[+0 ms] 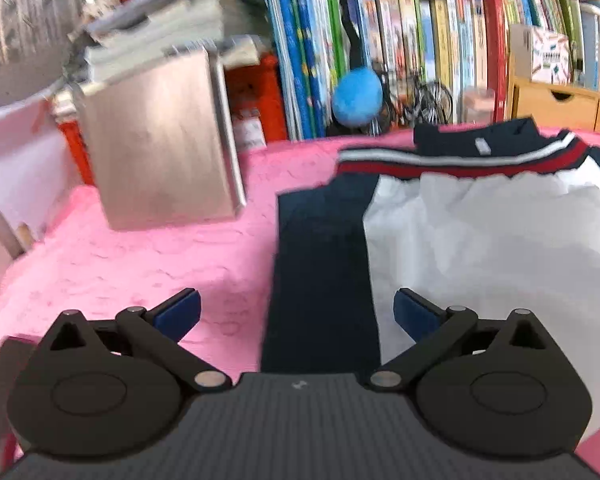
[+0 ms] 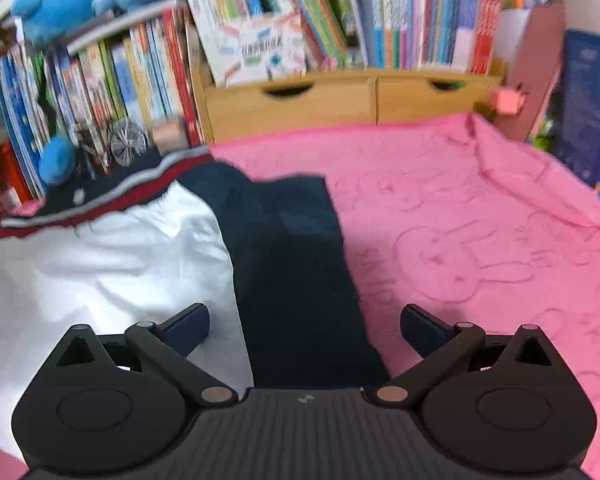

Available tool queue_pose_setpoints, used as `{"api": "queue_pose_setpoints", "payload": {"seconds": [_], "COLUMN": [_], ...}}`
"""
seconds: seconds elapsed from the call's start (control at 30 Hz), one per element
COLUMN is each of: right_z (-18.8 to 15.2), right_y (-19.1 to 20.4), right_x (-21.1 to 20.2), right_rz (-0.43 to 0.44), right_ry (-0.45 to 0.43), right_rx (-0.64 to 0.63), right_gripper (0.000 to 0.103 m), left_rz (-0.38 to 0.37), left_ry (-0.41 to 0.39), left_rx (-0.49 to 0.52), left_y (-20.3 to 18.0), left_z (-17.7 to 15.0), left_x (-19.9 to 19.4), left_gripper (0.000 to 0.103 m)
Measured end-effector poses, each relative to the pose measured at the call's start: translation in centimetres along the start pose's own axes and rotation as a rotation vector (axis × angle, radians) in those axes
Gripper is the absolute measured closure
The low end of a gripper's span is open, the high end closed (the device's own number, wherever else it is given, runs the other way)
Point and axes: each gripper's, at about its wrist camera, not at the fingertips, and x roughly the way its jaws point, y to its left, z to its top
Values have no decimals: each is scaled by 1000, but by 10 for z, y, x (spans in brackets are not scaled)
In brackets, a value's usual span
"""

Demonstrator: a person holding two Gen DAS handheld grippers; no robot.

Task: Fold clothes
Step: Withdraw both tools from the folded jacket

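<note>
A white jacket (image 1: 480, 248) with navy sleeves and a red, white and navy striped collar lies flat on the pink cloth (image 1: 140, 264). In the left wrist view its navy sleeve (image 1: 320, 272) is folded along the body's left edge and runs down between the fingers of my left gripper (image 1: 296, 312), which stands open just above it. The right wrist view shows the jacket (image 2: 100, 264) with its other navy sleeve (image 2: 296, 272) folded along the right edge. That sleeve passes between the fingers of my open right gripper (image 2: 304, 328). Neither gripper holds fabric.
A shelf of upright books (image 1: 420, 40) and a wooden drawer box (image 2: 320, 100) line the far edge. A grey board (image 1: 160, 140) leans at the left, under stacked papers. Blue plush toys (image 2: 60, 4) hang near the books. Bare pink cloth (image 2: 480, 232) spreads right of the jacket.
</note>
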Motion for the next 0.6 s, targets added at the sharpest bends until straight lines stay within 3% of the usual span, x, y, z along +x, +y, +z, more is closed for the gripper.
{"api": "queue_pose_setpoints", "payload": {"seconds": [0.1,0.27,0.4,0.5,0.6], "right_z": [-6,-21,-44,-61,-64], "right_y": [-9,-2,37,79,96], "right_x": [-27,-44,-56,-59,-50], "right_rz": [36,60,203,301,350], "right_ry": [-54,-37,-46,-67,-54], "right_rx": [4,-43,-109,-234,-266], "right_gripper": [0,0,0,0,0], "left_rz": [-48,-119,-185,-112,-44], "left_ry": [-42,-39,-37,-19,21], "left_rx": [-20,-53,-29,51,71], "left_y": [4,-1,-25,-43,-37], "left_z": [-4,-18,-33,-41,-51], "left_x": [-27,-52,-65,-56,-43], "left_gripper": [0,0,0,0,0]}}
